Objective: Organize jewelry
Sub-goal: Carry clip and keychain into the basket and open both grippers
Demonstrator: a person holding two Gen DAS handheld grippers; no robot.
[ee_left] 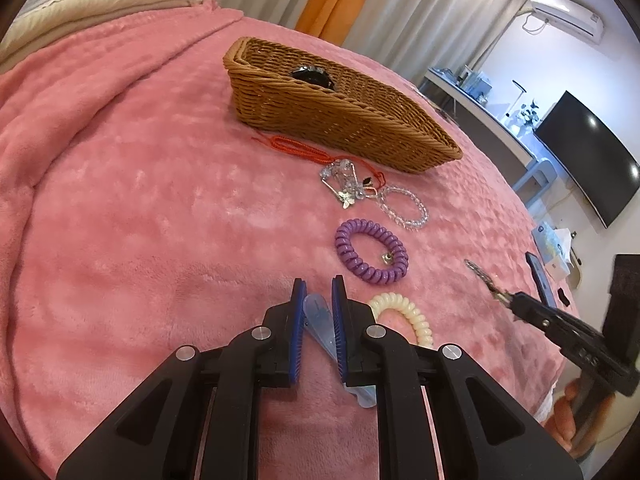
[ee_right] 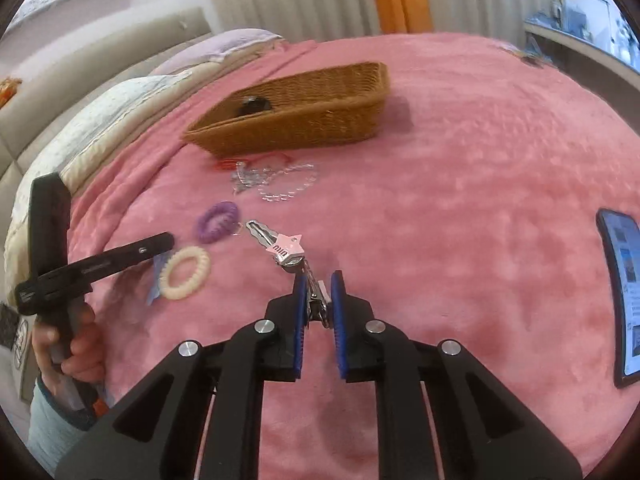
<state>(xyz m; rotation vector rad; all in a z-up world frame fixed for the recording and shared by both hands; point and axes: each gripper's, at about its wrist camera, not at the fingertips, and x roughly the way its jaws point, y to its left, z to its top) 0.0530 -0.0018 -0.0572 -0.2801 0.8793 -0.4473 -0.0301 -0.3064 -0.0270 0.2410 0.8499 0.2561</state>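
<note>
Over pink blanket (ee_left: 120, 200): left gripper (ee_left: 319, 284) pinches blue clip (ee_left: 320, 328); right gripper (ee_right: 319, 278) pinches star hairpin (ee_right: 280, 246).

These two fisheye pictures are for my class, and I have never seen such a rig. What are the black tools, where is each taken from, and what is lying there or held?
A person holds a black two-finger gripper in each hand; a camera on each looks along its jaws.

Left view: the left gripper is shut on a pale blue hair clip.

Right view: the right gripper is shut on a silver hair clip with a pink star.

On the pink fleece blanket lie a brown wicker basket, a purple coil hair tie, a cream coil hair tie, a clear bead bracelet and a smartphone.
</note>
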